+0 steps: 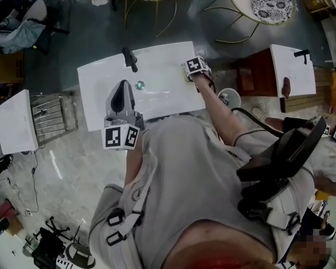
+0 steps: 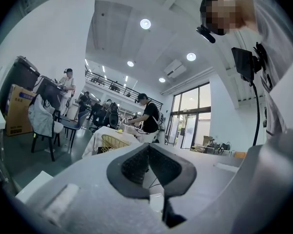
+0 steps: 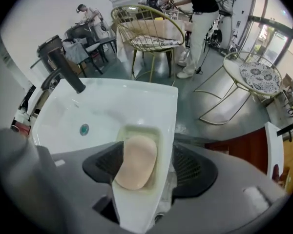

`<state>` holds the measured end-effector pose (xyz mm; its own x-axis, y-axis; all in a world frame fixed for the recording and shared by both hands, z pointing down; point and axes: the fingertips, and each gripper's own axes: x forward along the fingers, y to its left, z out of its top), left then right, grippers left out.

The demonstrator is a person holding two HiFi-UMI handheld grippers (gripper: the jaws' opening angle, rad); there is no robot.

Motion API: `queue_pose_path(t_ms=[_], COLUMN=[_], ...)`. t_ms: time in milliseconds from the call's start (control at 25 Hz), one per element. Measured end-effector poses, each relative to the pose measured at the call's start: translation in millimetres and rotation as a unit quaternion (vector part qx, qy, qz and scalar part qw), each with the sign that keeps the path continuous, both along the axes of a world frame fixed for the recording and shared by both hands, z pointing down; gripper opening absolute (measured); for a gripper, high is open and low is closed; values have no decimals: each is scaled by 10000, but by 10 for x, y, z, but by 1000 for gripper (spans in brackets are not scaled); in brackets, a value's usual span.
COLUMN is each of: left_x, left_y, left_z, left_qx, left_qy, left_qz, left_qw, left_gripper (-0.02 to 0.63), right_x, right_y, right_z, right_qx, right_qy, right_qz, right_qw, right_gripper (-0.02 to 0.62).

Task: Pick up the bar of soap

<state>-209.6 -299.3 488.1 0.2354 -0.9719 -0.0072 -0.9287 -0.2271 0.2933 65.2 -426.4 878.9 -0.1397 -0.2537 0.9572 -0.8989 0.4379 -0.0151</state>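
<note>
1 bar of soap (image 3: 136, 162); 1 soap dish (image 3: 139, 129); 2 taps (image 1: 130, 59) (image 1: 301, 54); 2 wire chairs (image 3: 146, 28) (image 3: 251, 79); perhaps 3 basins (image 1: 101, 88) (image 1: 11, 122) (image 1: 294, 72).

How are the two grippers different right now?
The left gripper's jaws are shut with nothing between them; the right gripper's jaws stand apart, with the soap between them. The left gripper points level, out into the room; the right gripper points down at the sink. Both carry a marker cube.
</note>
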Motion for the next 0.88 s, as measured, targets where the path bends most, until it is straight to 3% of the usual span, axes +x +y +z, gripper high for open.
queue_pose_path(t_ms=[80,200,240,440,600,880], left_x=[-31,-62,-70,-71,-54,27], left_y=[9,6,2,8,-16,-59], left_z=[2,6,9,8,27,39], left_qx=[-34,-72,-77,-48,-56,-25], left_qy=[-26,-65,-74,-83,-79,-64], left_qz=[-40,-79,-91,-115,-85,46], left_qw=[10000,9999,9999,9999,9999,10000], left_gripper=[-8,-8,-8,-7,-7,-7], right_x=[-1,43,61,107,36,47], right_y=[32,111,90,47,61,-2], right_z=[188,258,242,176,158,39], right_qx=[-159,-334,-264,-50,-55,188], right_qy=[-127,-40,62,74,-282,-423], right_qz=[49,110,36,-13,81,85], right_qw=[9998,9994,9996,10000,9996,9989], right_gripper=[339,283,235,210,204,171])
